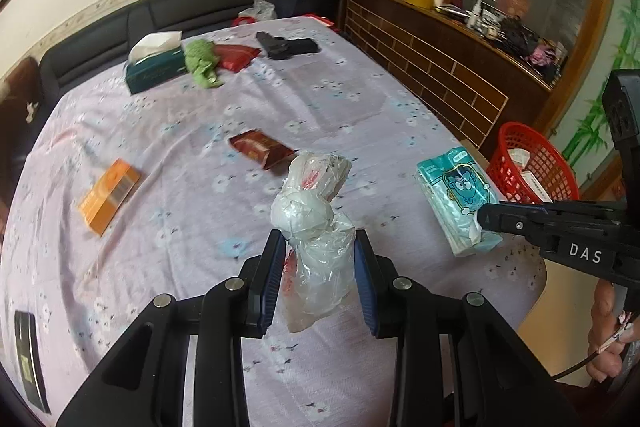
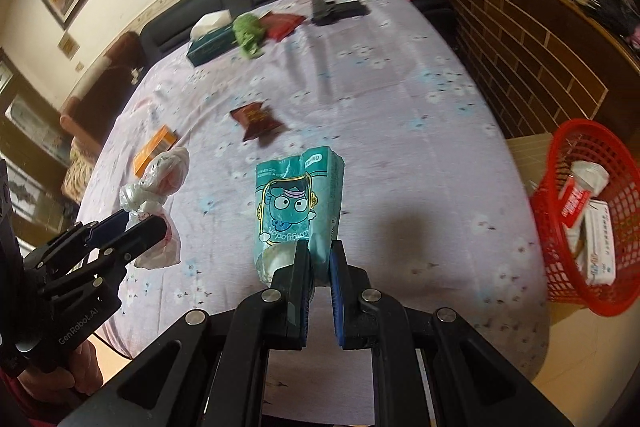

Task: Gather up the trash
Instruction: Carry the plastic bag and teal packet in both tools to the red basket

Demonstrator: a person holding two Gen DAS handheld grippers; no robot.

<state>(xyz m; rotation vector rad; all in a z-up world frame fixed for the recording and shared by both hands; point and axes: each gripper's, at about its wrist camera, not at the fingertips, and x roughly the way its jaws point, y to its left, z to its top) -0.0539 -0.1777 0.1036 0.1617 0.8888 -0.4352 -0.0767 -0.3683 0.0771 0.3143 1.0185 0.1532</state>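
Left tongs clenched on a crumpled plastic bag, right tongs clenched on a teal tissue pack, both lifted above the counter; the red basket already holds some packaging, while a brown wrapper and orange box remain; path looks unobstructed

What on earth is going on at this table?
A person is tidying up trash with a hand-held gripper in each hand. The left hand-held gripper is clamped on a crumpled clear plastic bag, and the right hand-held gripper pinches a teal tissue pack. Both are held above the tablecloth. A red basket with some trash already inside sits beside the table.
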